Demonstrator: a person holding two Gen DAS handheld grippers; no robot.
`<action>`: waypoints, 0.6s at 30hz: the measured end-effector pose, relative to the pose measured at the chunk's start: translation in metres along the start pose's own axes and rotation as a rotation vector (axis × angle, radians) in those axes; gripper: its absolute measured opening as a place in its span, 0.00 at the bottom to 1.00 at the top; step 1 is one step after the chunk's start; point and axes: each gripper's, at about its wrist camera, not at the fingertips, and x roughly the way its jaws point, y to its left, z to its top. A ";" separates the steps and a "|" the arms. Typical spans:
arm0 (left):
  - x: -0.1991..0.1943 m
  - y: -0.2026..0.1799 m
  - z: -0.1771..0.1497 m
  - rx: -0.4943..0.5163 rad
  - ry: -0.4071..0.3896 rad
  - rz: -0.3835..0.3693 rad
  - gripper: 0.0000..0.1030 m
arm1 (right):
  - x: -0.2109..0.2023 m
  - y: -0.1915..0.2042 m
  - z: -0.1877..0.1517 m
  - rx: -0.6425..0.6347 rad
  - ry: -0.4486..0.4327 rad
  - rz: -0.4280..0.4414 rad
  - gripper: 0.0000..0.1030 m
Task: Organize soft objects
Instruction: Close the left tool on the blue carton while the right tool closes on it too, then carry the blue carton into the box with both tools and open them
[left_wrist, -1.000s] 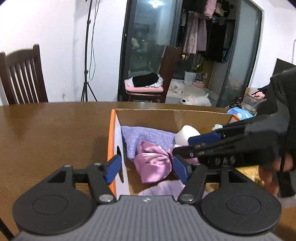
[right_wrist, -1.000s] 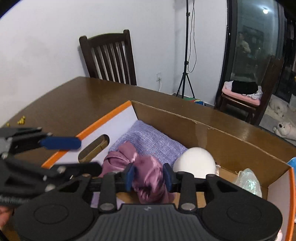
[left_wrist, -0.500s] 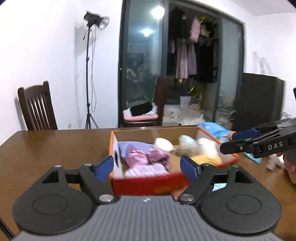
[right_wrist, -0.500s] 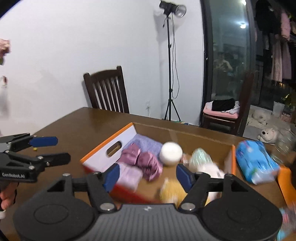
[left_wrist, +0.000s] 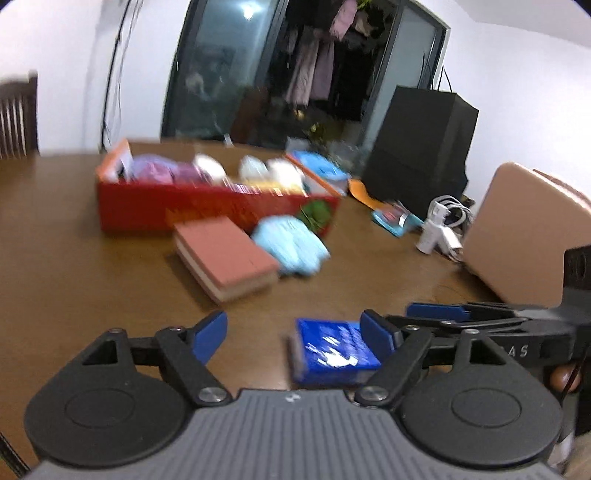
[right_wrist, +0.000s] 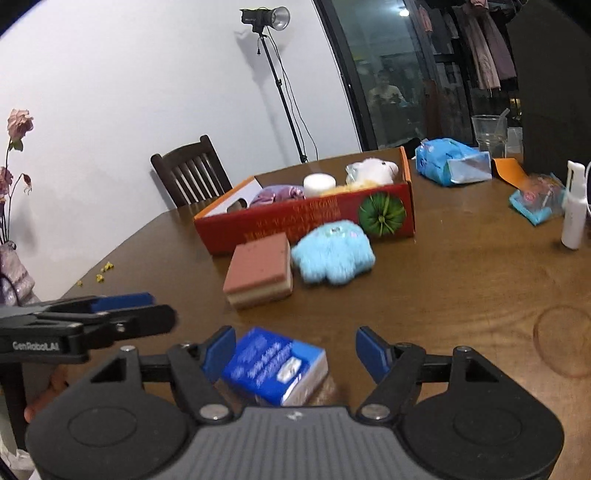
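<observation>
Both grippers, left (left_wrist: 293, 334) and right (right_wrist: 295, 349), hang wide open and empty above a glossy blue pack (right_wrist: 275, 365), white-sided, lying flat on the table (right_wrist: 461, 295), near the sponge (right_wrist: 260, 271).

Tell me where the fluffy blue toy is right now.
The fluffy blue toy lies on the table against the red box, right of the pink sponge.

Sponge (right_wrist: 259, 272) left of plush (right_wrist: 333, 253) — before box (right_wrist: 306, 218).
</observation>
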 end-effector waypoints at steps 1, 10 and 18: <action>0.006 -0.001 -0.005 -0.021 0.018 -0.013 0.69 | -0.001 -0.001 -0.003 0.004 -0.004 0.007 0.66; 0.041 0.008 -0.014 -0.155 0.114 -0.073 0.37 | 0.016 -0.005 -0.019 0.129 0.031 0.076 0.34; 0.045 0.013 0.003 -0.167 0.093 -0.078 0.32 | 0.028 -0.009 -0.013 0.143 0.004 0.058 0.27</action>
